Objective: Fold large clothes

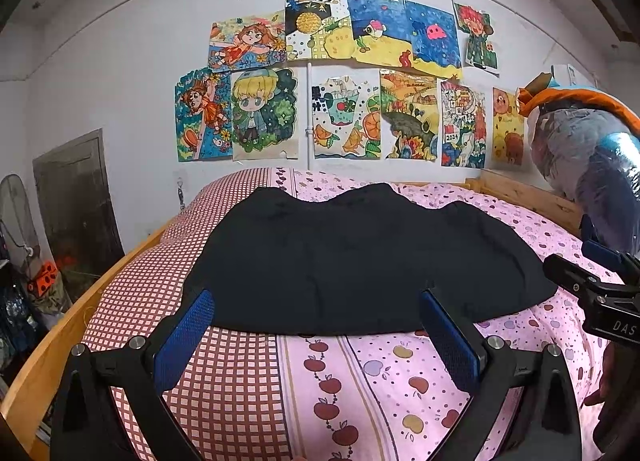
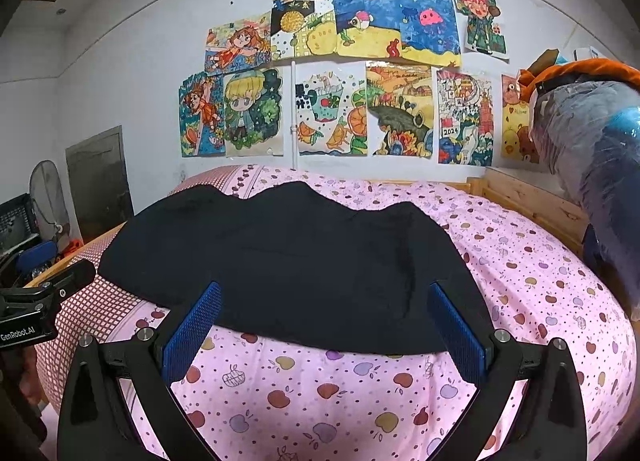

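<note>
Lying spread flat on the bed (image 2: 520, 261), the black garment (image 2: 288, 261) covers both the pink apple-print sheet and the red checked part. Left tongs (image 1: 316, 325) and right tongs (image 2: 324, 321) both gape wide, empty, hovering just short of the garment's near hem.

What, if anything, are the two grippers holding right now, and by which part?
Nothing is held. The left gripper and the right gripper are both open, poised at the near edge of the black garment lying on the bed.
</note>
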A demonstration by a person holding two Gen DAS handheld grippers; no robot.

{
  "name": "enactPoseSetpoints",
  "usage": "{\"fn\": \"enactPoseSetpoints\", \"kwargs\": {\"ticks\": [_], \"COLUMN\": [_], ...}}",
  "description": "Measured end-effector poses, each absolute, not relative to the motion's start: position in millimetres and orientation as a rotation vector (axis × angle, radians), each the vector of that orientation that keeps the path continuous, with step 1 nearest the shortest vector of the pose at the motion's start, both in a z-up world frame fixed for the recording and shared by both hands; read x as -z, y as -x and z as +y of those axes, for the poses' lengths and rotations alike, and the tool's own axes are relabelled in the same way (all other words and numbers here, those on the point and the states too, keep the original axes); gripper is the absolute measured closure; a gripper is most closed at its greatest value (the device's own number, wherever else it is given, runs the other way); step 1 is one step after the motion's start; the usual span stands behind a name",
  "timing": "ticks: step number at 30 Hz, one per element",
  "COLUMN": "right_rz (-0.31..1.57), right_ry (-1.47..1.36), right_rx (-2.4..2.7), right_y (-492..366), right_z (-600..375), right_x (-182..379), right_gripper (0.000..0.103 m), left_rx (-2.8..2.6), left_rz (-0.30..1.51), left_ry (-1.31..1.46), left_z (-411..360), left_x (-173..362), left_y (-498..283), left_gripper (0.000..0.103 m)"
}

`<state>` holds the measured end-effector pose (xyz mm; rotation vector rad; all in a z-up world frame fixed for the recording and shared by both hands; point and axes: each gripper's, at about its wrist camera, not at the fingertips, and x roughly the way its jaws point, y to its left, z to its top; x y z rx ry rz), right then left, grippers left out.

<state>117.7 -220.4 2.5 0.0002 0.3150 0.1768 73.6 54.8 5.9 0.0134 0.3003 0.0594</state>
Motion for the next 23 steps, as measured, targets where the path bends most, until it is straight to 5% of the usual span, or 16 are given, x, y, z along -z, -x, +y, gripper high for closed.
{"fn": "enactPoseSetpoints", "kwargs": {"ticks": [23], "right_rz": [0.339], "right_ry": [-0.008], "right_rx": [-0.181], "right_y": [-121.9], "right_z": [-223.1], "right_x": [2.2], "right_gripper": [0.002], "left_rx": [-0.088], "left_rz": [0.359], "left_ry": [0.045], "left_z": [66.5], "left_x": [3.4], "left_y": [-77.9], "left_gripper": [0.000]}}
